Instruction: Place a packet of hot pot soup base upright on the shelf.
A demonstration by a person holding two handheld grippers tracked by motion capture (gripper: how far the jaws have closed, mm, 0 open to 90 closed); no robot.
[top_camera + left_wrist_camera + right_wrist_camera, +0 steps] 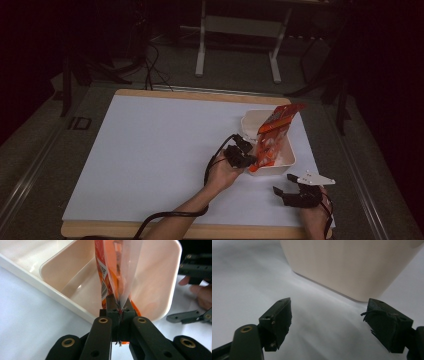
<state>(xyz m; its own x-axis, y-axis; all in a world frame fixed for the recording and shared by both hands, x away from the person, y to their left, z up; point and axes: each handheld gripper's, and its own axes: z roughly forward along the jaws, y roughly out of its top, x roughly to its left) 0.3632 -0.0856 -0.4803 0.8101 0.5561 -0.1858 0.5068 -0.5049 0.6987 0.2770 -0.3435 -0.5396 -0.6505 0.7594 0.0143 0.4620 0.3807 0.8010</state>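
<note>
An orange snack bag (274, 135) with a clear panel stands tilted in a cream plastic bin (290, 155) on the right of the white table. My left gripper (248, 161) is shut on the bag's lower edge at the bin's near left corner. Its own view shows the bag (110, 272) pinched between the jaws (119, 308), rising over the bin (160, 282). My right gripper (283, 184) rests open on the table just in front of the bin, with nothing between its fingers (279, 317). The bin's outer wall (347, 267) fills the space ahead of it.
A second cream tray (248, 121) adjoins the bin on its far left side. The white table surface (150, 150) stretches wide to the left, with a wooden edge (200, 95) at the back. Metal stand legs (201, 55) stand on the floor beyond the table.
</note>
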